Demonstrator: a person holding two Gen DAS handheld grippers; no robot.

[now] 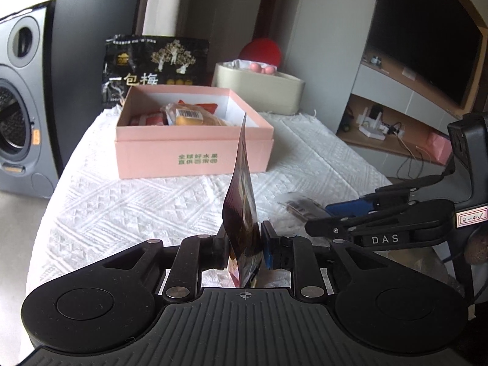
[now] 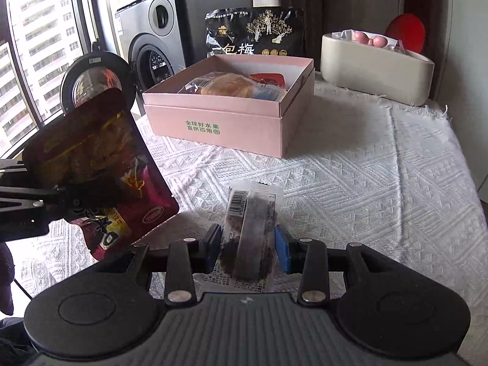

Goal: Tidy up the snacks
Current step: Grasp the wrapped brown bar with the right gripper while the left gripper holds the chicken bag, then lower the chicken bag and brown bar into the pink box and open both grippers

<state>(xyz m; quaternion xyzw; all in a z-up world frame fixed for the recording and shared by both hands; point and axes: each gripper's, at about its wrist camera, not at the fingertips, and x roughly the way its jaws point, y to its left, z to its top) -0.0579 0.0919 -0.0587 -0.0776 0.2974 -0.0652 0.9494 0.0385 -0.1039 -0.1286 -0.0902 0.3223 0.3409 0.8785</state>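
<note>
My left gripper is shut on a dark red snack pouch, held edge-on and upright above the white tablecloth; the pouch also shows at the left of the right wrist view. My right gripper is shut on a clear packet of dark dried fruit with a barcode label, just above the cloth; it shows in the left wrist view too. An open pink box with several snacks inside stands ahead of both grippers.
A black snack bag stands behind the box. A cream oval container with pink items sits at the back right. A washing machine is beyond the table's left edge. The white tablecloth covers the table.
</note>
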